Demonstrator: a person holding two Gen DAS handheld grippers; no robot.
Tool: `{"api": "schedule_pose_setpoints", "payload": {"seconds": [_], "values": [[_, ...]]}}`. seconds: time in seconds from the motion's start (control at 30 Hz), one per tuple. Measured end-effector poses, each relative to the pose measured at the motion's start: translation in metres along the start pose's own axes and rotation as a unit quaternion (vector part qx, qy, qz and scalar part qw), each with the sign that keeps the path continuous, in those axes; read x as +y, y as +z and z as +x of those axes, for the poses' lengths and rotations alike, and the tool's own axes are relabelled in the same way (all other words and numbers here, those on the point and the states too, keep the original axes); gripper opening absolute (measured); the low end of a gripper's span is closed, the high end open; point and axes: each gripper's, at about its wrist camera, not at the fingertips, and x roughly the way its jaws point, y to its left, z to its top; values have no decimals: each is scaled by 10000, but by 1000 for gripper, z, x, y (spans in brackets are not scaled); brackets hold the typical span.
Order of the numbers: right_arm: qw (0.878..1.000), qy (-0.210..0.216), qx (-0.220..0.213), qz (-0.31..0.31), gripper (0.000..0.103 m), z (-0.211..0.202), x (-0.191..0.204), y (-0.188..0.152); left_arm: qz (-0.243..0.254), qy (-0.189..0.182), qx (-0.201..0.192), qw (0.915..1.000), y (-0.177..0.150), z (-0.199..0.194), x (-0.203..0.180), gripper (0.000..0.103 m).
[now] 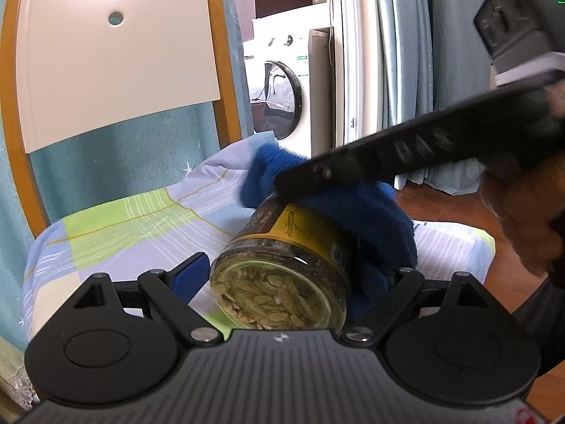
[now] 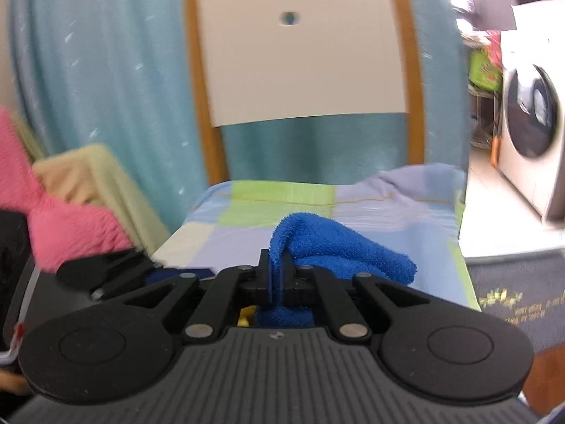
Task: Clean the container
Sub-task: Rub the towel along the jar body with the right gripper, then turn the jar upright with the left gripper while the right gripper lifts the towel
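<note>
Our left gripper (image 1: 282,282) is clamping the jar (image 1: 282,268) base-toward-us; our right gripper (image 2: 279,279), pinching the blue cloth (image 2: 339,247), is crossing its far end.

A home, prob. living/laundry area: front-load washing machine (image 1: 282,99) w/ round door ahead-right of the gripper, teal curtains (image 2: 116,81), chair (image 2: 303,53) w/ plaid-covered seat, wood floor (image 1: 455,205), rug (image 2: 512,293).

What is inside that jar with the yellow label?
Through the jar's clear base, pale dried slices fill the bottom. The yellow label and blue cloth hide everything higher up, including the lid end.
</note>
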Motion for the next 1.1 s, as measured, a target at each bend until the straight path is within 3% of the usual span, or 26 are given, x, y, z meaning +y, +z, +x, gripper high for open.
{"api": "schedule_pose_setpoints", "payload": {"seconds": [0.37, 0.5, 0.77, 0.97, 1.1], "values": [[9999, -101, -90, -53, 1, -3, 1, -4, 239, 23, 37, 9997, 1, -1, -4, 89], [9983, -361, -412, 208, 2, -17, -11, -6, 518, 75, 137, 9985, 2, -4, -10, 88], [9968, -379, -604, 375, 2, -23, -38, -24, 576, 60, 262, 9980, 24, -10, -7, 97], [9928, -292, -598, 995, 2, -19, -71, -39, 1063, 36, 1091, 9883, 58, 29, 2, 97], [9925, -185, -599, 1048, 2, -17, -79, -31, 1616, -56, 1839, 9696, 73, 61, -1, 96]]}}
